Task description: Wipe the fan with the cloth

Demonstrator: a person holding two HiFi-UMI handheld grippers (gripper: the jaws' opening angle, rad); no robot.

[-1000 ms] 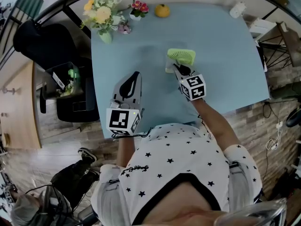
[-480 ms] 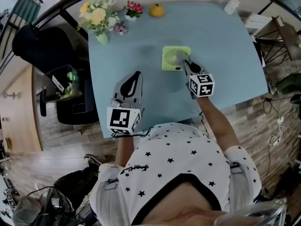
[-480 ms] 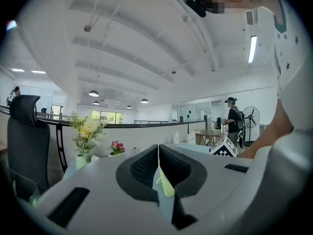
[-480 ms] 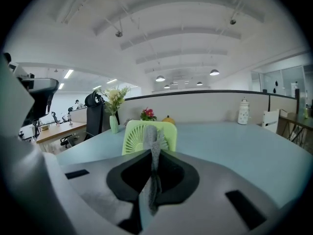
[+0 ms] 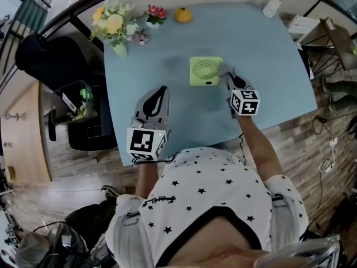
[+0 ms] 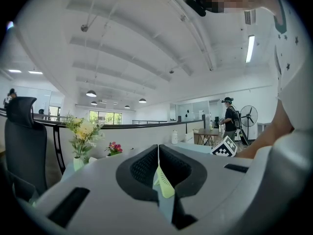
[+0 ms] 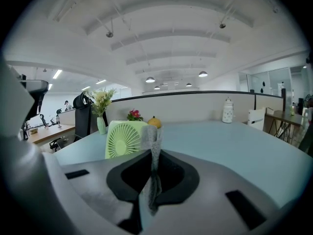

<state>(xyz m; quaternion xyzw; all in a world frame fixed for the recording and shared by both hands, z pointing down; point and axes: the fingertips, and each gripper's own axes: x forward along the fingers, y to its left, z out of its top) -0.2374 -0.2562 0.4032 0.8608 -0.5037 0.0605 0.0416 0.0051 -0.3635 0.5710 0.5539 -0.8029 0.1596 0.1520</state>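
Observation:
The light green fan (image 5: 205, 71) stands on the pale blue table (image 5: 268, 66), its round grille turned toward me; the right gripper view shows the fan (image 7: 124, 138) just left of the jaws. My right gripper (image 5: 230, 75) sits close by the fan's right side, shut on a small grey cloth (image 7: 149, 136) that sticks up between its jaws. I cannot tell whether the cloth touches the fan. My left gripper (image 5: 162, 88) rests nearer the table's front left, well apart from the fan, jaws pressed together with nothing held.
Along the table's far edge stand a vase of yellow flowers (image 5: 114, 24), a small pot of red flowers (image 5: 154, 11), an orange fruit (image 5: 183, 14) and a white jar (image 5: 271, 7). A black chair (image 5: 50, 49) stands left of the table.
My right gripper, which was at the fan's front face, has slid off to its right side. The left gripper has stayed put.

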